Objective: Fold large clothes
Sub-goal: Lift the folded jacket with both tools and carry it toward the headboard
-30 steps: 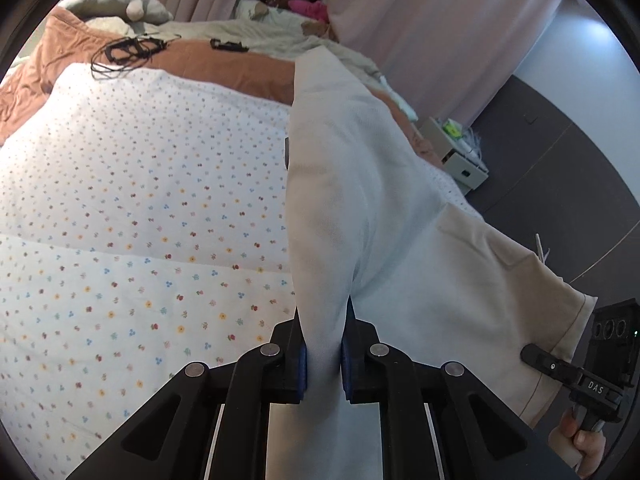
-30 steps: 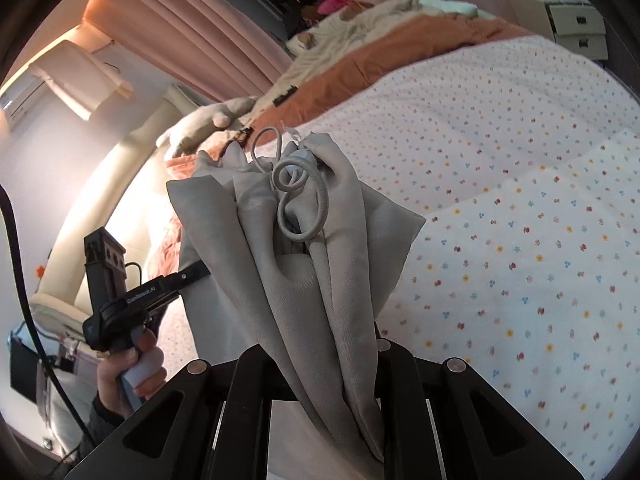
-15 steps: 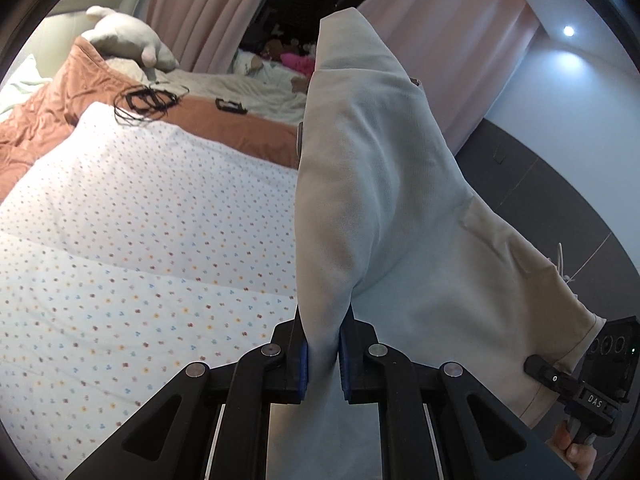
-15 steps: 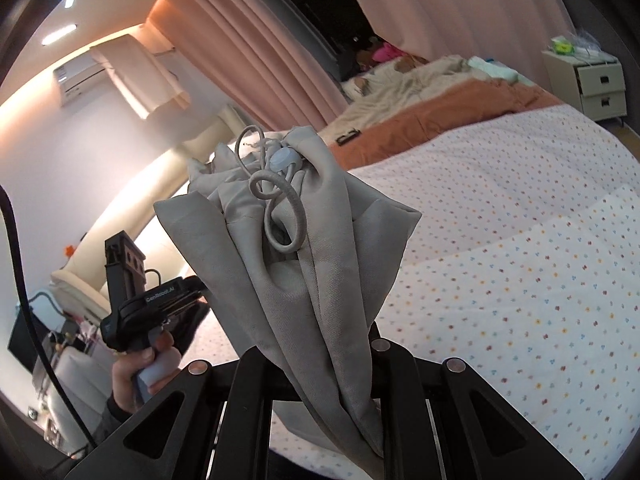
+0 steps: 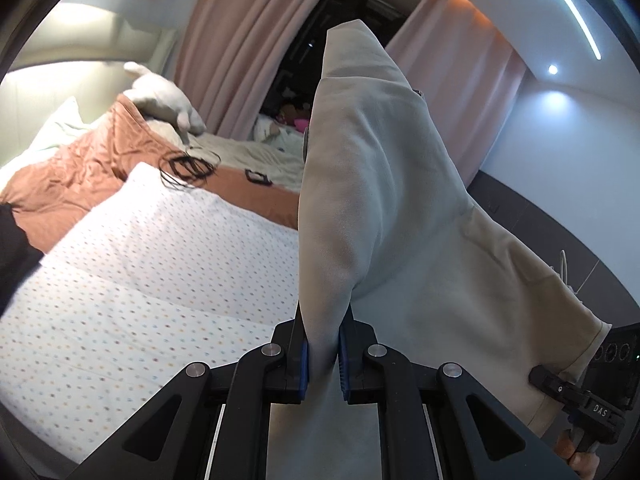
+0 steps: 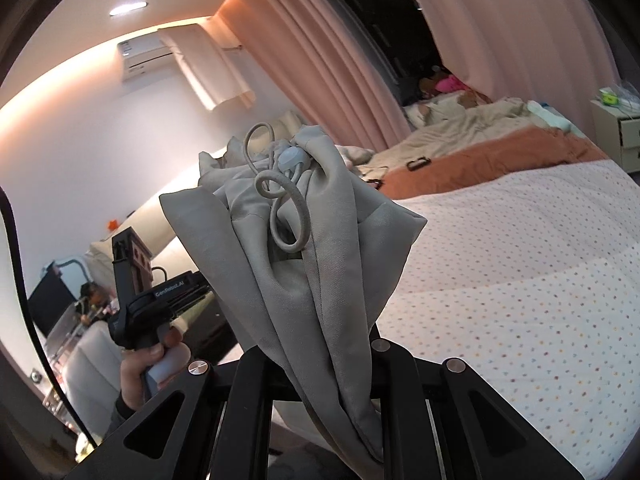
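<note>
Left gripper (image 5: 322,354) pinches the pale garment (image 5: 384,216); right gripper (image 6: 320,364) clamps its bunched drawstring end (well above the bed (image 5: 152,264)); keep both level so the cloth hangs flat.

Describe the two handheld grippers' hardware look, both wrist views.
Both are matte black. The left gripper has blue pads and silver pivot screws; in the right wrist view its side reads "GenRobot.AI". The right gripper has the same linkage; its body reads "DAS". A black cable hangs nearby.
</note>
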`<state>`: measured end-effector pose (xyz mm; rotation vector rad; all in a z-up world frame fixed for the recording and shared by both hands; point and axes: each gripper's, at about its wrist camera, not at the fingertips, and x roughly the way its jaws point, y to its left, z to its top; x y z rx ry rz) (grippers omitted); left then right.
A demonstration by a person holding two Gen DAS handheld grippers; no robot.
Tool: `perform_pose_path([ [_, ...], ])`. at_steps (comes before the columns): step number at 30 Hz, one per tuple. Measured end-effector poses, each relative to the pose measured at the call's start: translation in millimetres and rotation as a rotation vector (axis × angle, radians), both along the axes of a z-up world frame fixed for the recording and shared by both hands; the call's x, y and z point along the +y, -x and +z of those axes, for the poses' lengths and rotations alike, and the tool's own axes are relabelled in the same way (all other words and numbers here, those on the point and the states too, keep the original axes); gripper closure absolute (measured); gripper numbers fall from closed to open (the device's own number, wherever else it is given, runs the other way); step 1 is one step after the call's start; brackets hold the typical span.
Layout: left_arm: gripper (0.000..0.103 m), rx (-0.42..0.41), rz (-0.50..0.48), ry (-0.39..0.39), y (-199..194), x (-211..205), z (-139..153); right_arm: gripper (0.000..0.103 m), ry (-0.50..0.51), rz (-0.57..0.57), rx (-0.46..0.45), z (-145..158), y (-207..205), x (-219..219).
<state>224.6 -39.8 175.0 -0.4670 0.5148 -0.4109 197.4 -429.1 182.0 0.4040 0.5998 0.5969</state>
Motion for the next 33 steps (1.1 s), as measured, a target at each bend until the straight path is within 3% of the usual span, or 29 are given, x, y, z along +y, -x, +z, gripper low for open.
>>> perform_pose_path([
  [8,0.092,-0.064,0.083,-0.024,53.2,69.0,28.6,0.09,-0.019,0.101,-0.067,29.6,29.0,58.2],
  [17,0.092,-0.07,0.183,-0.02,93.6,144.9,41.5,0.09,-0.037,0.258,-0.107,44.9,44.1,135.9],
  [29,0.092,-0.069,0.288,-0.014,91.1,248.5,37.0,0.09,-0.001,0.417,-0.107,50.9,18.3,239.9],
  [33,0.092,-0.066,0.33,-0.062,83.4,278.5,35.6,0.09,-0.006,0.453,-0.107,47.4,8.5,282.4],
])
